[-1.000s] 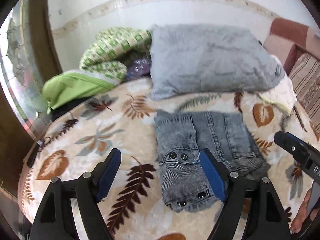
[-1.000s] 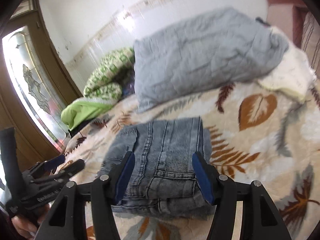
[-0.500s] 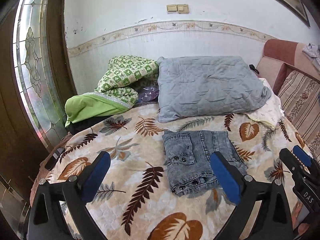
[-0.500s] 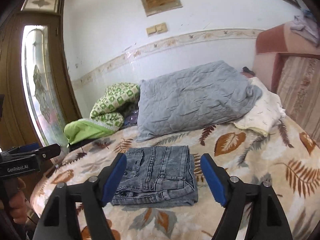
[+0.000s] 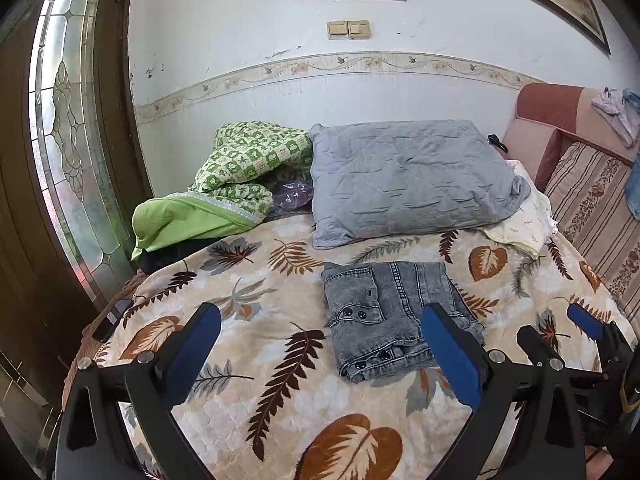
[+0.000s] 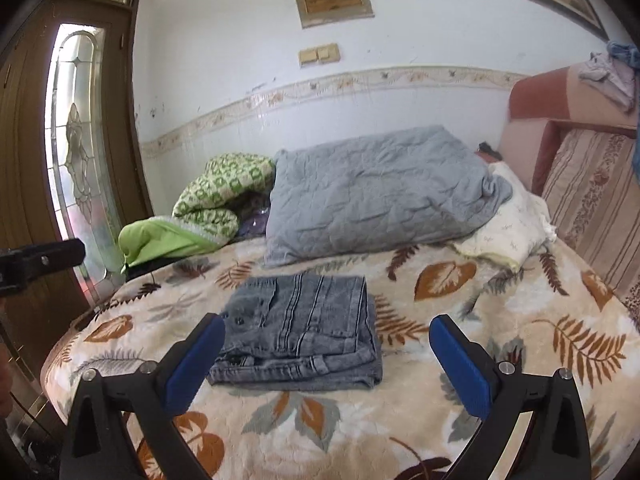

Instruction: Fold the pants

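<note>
Grey denim pants (image 5: 396, 316) lie folded into a compact rectangle on the leaf-patterned blanket (image 5: 248, 344); they also show in the right wrist view (image 6: 304, 332). My left gripper (image 5: 320, 356) is open and empty, held back from the pants, which lie ahead to its right. My right gripper (image 6: 324, 364) is open and empty, just short of the pants' near edge. The right gripper also shows at the right edge of the left wrist view (image 5: 576, 328).
A grey pillow (image 5: 408, 180) lies behind the pants. A green quilt (image 5: 232, 184) is bundled at the back left. A cream cloth (image 5: 524, 220) lies by a striped sofa (image 5: 592, 208) on the right. A wooden door with glass (image 5: 68, 152) stands at the left.
Both grippers have drawn back and up from the folded pants, so more of the bed and wall is in view. Both stay open. The pants have not moved.
</note>
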Motion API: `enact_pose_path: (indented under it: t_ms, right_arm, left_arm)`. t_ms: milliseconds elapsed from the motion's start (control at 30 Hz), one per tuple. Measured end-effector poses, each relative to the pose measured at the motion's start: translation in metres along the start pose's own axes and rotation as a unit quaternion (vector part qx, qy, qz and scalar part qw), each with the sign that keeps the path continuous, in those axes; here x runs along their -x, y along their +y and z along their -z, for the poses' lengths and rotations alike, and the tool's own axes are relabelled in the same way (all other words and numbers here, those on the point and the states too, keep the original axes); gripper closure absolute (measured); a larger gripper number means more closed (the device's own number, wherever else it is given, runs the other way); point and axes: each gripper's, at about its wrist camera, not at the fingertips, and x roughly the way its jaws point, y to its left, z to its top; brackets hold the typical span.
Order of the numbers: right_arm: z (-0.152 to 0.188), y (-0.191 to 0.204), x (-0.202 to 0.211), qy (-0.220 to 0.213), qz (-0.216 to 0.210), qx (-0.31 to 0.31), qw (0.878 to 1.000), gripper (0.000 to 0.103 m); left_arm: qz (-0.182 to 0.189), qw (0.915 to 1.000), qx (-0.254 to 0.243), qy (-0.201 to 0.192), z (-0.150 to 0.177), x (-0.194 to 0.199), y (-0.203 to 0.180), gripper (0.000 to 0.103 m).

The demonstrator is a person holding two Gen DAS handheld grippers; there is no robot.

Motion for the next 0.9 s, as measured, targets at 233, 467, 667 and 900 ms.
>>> enact_pose_path:
  t_ms: [233,467,667,900]
  right_arm:
    - [0.001,0.004,0.001,-0.012,0.007,0.013,1.0,0.0]
    - [0.002,0.006,0.003,-0.017,0.008,0.019,1.0,0.0]
    - [0.003,0.011,0.003,-0.02,0.008,0.033,0.999,0.0]
    - [0.004,0.014,0.003,-0.022,0.006,0.04,0.999,0.0]
  left_arm:
    - [0.004,1.0,0.006,0.0,0.002,0.0,0.004,0.003]
    - [0.006,0.9999,0.006,-0.008,0.002,0.004,0.007,0.003]
    - [-0.006,0.9998,-0.004,-0.019,0.003,0.01,0.005,0.003]
    - [0.003,0.9998,0.001,-0.02,0.004,0.013,0.005,0.003]
